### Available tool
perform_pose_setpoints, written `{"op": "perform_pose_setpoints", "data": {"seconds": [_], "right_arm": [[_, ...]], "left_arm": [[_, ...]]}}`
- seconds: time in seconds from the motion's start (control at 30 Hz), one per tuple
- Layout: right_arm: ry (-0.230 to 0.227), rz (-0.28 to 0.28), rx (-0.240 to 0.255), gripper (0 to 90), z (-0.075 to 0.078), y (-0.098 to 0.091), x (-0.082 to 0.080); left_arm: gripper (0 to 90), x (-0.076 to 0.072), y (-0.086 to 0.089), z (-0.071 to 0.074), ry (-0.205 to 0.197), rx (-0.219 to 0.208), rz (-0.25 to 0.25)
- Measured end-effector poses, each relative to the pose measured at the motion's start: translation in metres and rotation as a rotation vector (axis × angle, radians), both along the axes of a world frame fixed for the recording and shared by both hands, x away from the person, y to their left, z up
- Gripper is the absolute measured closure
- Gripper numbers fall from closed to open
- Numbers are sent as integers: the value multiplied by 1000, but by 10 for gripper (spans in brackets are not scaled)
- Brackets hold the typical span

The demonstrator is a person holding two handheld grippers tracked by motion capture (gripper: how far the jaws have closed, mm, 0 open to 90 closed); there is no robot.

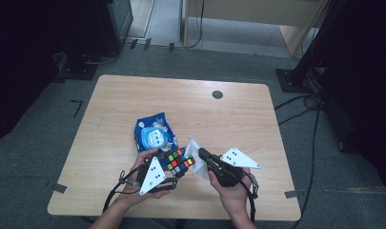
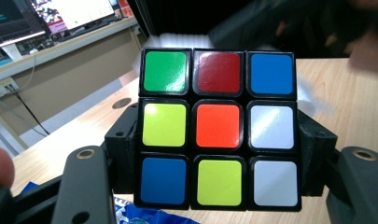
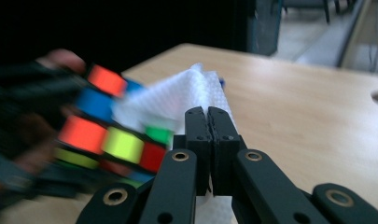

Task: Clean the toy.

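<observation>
Work sits near the front edge of the table point(image 1: 133, 90), about mid-width; the back half lies bare but for a round dark grommet point(image 1: 218, 94) near the back edge. Blue packet point(image 1: 155, 133) lies flat just behind the hands; its print is too small to read. Left gripper point(image 2: 217, 140) clamps the cube point(image 2: 218, 128) by its sides, held above the surface, palm cupped under. Right gripper point(image 3: 206, 128), jaws clenched on a white wipe point(image 3: 177, 100), presses it against the cube.
</observation>
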State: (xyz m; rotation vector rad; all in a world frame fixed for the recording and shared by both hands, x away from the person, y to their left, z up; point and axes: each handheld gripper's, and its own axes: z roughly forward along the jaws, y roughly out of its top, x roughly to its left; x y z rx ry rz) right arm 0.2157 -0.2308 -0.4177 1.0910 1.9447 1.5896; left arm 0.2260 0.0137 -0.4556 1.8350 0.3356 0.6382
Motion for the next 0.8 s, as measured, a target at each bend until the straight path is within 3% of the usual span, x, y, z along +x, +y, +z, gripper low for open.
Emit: {"op": "perform_pose_setpoints", "data": {"seconds": [0.2,0.27,0.37,0.43,0.47,0.53,0.63,0.73,0.77,0.8], "right_arm": [[-81,118,75,891,28,16,-23],[-92,133,57,891,28,22,-25],[-75,127,34,891,20,26,-23],[-44,116,44,890,11,26,-19],[-50,117,61,891,9,24,-17],[-46,96,47,891,7,23,-16],[-43,75,47,890,2,19,-12],[-34,42,15,890,-6,16,-8],[-29,32,-8,889,-8,16,-7],[-30,23,-60,889,-11,16,-4]], "left_arm": [[339,-1,-4,-5,11,18,-2],[339,-3,-6,-4,8,18,-11],[339,-6,-7,-1,-1,7,-24],[339,-7,-7,2,-11,9,-22],[339,-7,-7,2,-12,6,-23],[339,-6,-5,4,1,-18,-28],[340,-6,-3,6,-5,-15,-21],[340,-6,-2,7,-3,-19,-22],[340,-6,-2,7,-3,-19,-20],[340,-7,-1,8,-3,-22,-21]]}}
